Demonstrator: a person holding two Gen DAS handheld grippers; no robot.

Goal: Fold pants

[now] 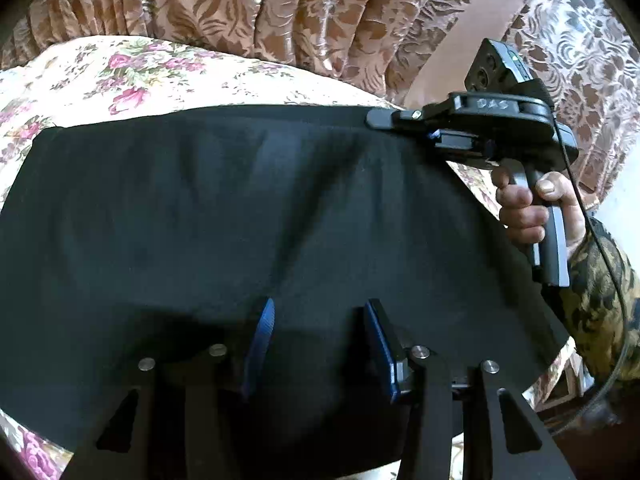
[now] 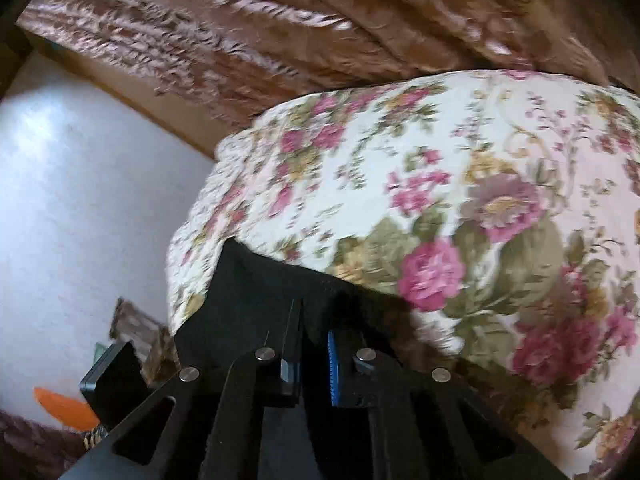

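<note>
A: How would the black pants (image 1: pixel 248 216) handle?

B: Judged soft, light and limp; best taken at edges or corners. They lay spread over the bed (image 1: pixel 132 76).

A: The tongs?

B: Left gripper (image 1: pixel 320 320) stood released above the near edge; right gripper (image 2: pixel 314 320) was clenched on the far right corner.

A: Beyond?

B: Floral bedspread, then patterned curtain (image 1: pixel 304 12) and pale floor (image 2: pixel 80 208).
</note>
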